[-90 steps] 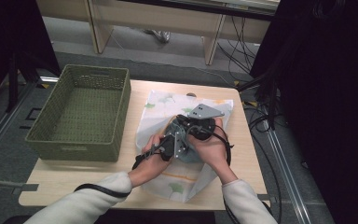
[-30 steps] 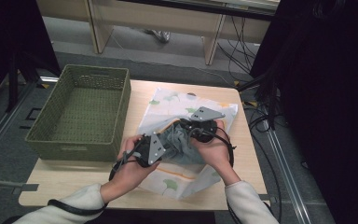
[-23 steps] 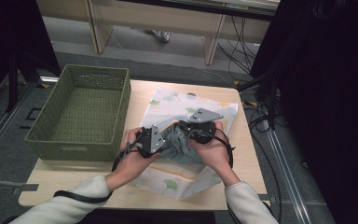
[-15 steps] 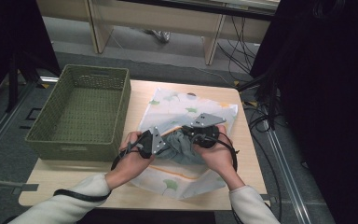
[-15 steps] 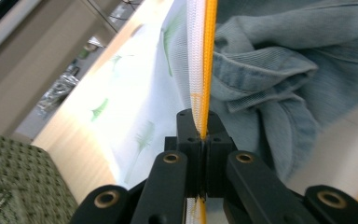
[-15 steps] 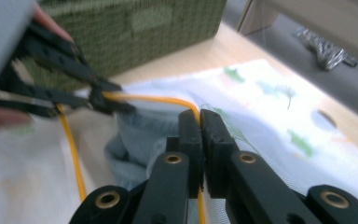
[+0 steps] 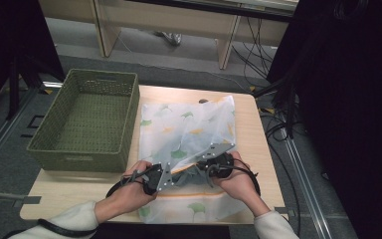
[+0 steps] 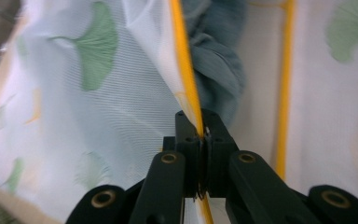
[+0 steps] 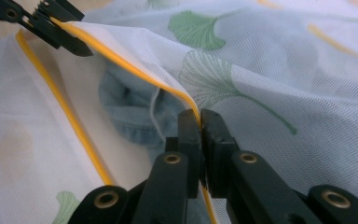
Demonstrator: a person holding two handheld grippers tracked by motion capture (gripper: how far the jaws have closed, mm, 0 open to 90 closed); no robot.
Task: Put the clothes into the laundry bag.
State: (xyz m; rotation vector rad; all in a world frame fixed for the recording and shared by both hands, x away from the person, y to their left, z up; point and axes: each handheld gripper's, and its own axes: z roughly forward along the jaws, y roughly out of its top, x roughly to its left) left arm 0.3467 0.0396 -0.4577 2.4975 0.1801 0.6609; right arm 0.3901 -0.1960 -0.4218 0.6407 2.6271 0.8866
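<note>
Basket [image 7: 87,119] on the table [image 7: 258,129] left of the mesh bag [image 7: 189,129], cloth [image 9: 130,107] inside the bag

Nothing legible shows in any of the views — no words, labels, brand marks, numbers or signs. The mesh bag [image 7: 189,134] carries a printed pattern of green leaves and yellow trim, not lettering, and the green woven basket [image 7: 87,122] along the table's left edge bears no tag — nor does the table [image 7: 251,124].

Left tongs [image 8: 203,135] pinch the mesh bag's [image 8: 98,107] yellow hem [image 8: 185,70], blue cloth [image 8: 216,70] just beyond
</note>
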